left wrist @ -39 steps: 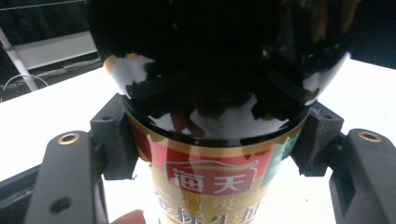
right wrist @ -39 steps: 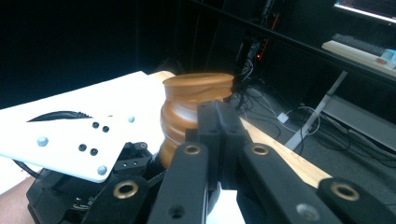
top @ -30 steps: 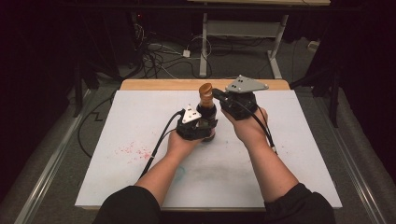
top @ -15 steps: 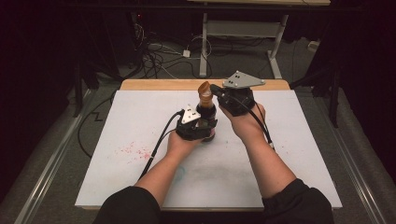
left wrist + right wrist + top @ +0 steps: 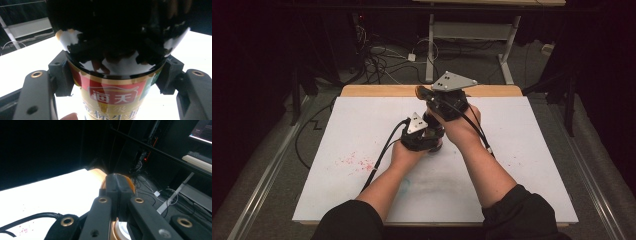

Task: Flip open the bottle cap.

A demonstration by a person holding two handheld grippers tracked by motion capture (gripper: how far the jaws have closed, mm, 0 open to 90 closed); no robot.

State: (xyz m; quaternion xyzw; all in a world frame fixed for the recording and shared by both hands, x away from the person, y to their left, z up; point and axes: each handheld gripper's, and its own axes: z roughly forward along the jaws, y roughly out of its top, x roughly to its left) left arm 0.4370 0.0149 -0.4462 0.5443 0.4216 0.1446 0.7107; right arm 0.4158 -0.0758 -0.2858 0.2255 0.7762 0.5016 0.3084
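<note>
The left gripper (image 5: 428, 131) clamps a soy sauce bottle (image 5: 113, 98) upright mid-table on the white board (image 5: 337, 135). The right gripper (image 5: 432, 97), jaws pressed together, holds the orange cap (image 5: 128, 181) above it. Cables (image 5: 382, 60) litter the floor beyond the table, with pink stains (image 5: 357, 161) left of the hands.

Left gripper (image 5: 426, 136) low, jaws clamped; right gripper (image 5: 432, 97) above, jaws together
</note>
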